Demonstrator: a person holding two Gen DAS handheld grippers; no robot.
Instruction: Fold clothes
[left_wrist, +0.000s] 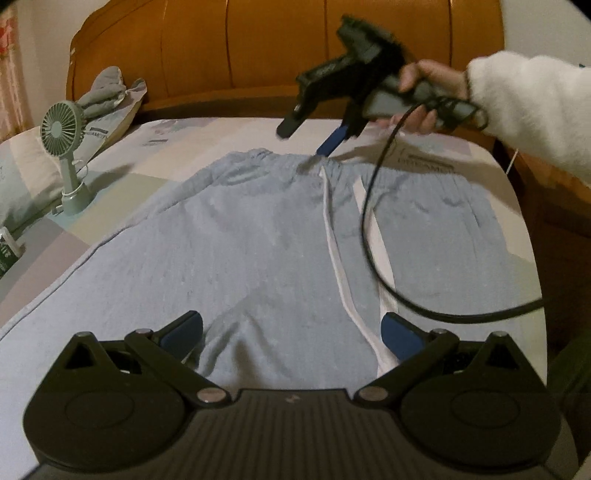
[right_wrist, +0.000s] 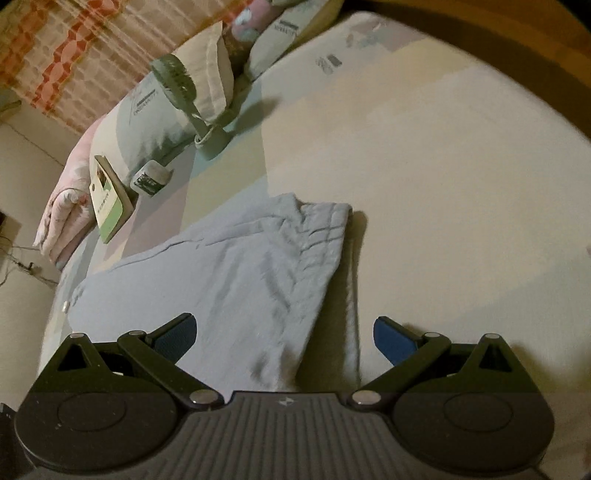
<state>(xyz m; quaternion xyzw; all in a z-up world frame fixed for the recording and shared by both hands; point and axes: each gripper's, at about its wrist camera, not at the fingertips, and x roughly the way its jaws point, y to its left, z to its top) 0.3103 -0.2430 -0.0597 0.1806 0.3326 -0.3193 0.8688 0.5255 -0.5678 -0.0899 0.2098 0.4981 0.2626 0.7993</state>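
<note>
Light blue trousers (left_wrist: 258, 240) with white side stripes (left_wrist: 334, 236) lie spread flat on the bed, waistband toward the headboard. My left gripper (left_wrist: 291, 330) is open low over the leg end, nothing between its blue pads. A hand in a white fleecy sleeve (left_wrist: 532, 110) holds my right gripper (left_wrist: 308, 136) open just above the waistband. In the right wrist view the right gripper (right_wrist: 284, 334) is open over a gathered corner of the trousers (right_wrist: 258, 266), its pads apart and holding nothing.
A small green fan (left_wrist: 64, 147) stands on the bed at the left beside pillows (left_wrist: 22, 177). An orange headboard (left_wrist: 258, 48) closes the far side. A black cable (left_wrist: 369, 229) hangs across the trousers. A book (right_wrist: 109, 199) and a small jar (right_wrist: 149, 179) lie by the pillows.
</note>
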